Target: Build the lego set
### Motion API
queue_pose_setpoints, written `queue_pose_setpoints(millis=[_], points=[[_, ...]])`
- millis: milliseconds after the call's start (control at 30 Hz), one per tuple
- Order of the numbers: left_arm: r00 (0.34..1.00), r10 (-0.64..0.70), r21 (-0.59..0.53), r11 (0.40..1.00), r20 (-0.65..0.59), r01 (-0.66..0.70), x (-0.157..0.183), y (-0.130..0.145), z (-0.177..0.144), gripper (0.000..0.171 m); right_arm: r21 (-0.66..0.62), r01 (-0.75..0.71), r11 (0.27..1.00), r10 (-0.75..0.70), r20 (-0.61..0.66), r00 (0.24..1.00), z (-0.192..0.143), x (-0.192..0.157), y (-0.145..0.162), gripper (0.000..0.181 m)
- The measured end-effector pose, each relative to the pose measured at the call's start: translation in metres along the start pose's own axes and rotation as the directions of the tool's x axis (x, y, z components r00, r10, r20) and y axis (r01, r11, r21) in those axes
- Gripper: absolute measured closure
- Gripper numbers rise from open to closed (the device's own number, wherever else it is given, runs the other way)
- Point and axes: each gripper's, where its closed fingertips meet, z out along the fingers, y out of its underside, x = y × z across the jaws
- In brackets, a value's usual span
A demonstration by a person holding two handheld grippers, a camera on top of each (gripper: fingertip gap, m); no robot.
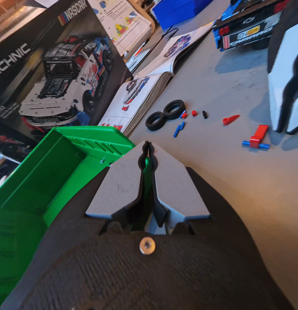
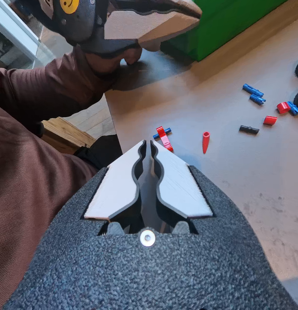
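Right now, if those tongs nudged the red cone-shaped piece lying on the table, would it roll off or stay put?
The red cone piece lies on its side on the grey table, so a push would probably swing it in a curve round its pointed tip rather than roll straight. It looks like small hard plastic, likely light and stiff. Its smooth taper might slip out of a pinch.

Your left gripper (image 1: 148,144): coarse black textured housing, one silver screw at centre, two pale grey wedge-shaped fingers (image 1: 121,182) edged with wavy black pads. Your right gripper (image 2: 148,142): speckled dark grey housing, matching silver screw, white ribbed fingers (image 2: 119,189) with wavy black pads. Your sleeve (image 2: 27,167): brown knit fabric.
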Motion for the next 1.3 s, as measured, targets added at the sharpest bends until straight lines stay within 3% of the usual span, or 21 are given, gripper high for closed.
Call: queue_pose_setpoints(millis=[133,333,467,600,633,733,800,867,1000,1133,1300], points=[[0.996,0.045,-0.035,0.998,0.083,-0.042,-0.004,0.003,0.000,0.171,0.001,0.010,1.000,-0.010,-0.007,1.000,0.000,0.000,0.000,0.178],[0.996,-0.035,-0.058,0.998,0.083,0.040,-0.006,0.009,-0.015,0.171,0.001,0.015,1.000,-0.015,-0.005,1.000,0.000,-0.001,0.000,0.178],[0.975,-0.051,-0.151,0.985,0.216,0.085,-0.032,0.033,-0.029,0.171,0.001,0.019,1.000,-0.019,-0.004,1.000,0.000,-0.001,0.001,0.177],[0.976,-0.131,-0.095,0.984,0.174,0.149,-0.028,0.027,-0.039,0.170,0.001,0.017,1.000,-0.017,0.001,1.000,0.000,-0.002,0.001,0.175],[0.972,-0.145,-0.103,0.981,0.185,0.166,-0.029,0.028,-0.040,0.165,0.002,0.016,1.000,-0.016,0.002,1.000,0.000,-0.002,0.001,0.175],[0.958,-0.221,-0.133,0.960,0.184,0.248,-0.026,0.029,-0.036,0.107,0.002,0.017,1.000,-0.017,0.001,1.000,0.000,-0.002,0.001,0.175],[0.933,-0.316,-0.123,0.933,0.171,0.339,-0.024,0.022,-0.031,0.100,0.002,0.018,1.000,-0.018,0.000,1.000,0.000,-0.002,0.001,0.175],[0.907,-0.370,-0.114,0.911,0.200,0.396,-0.030,0.016,-0.024,0.099,0.002,0.019,1.000,-0.019,-0.001,1.000,0.000,-0.002,0.001,0.175],[0.902,-0.329,-0.203,0.898,0.279,0.390,-0.043,0.026,-0.002,0.096,0.002,0.021,1.000,-0.021,0.000,1.000,0.000,-0.002,0.001,0.175],[0.909,-0.325,-0.239,0.891,0.261,0.387,-0.043,0.031,0.008,0.106,0.003,0.027,1.000,-0.027,-0.003,1.000,-0.001,-0.002,0.001,0.175],[0.925,-0.276,-0.274,0.897,0.263,0.346,-0.041,0.038,-0.011,0.133,0.004,0.038,0.999,-0.038,-0.002,0.999,-0.001,-0.003,0.002,0.175]])
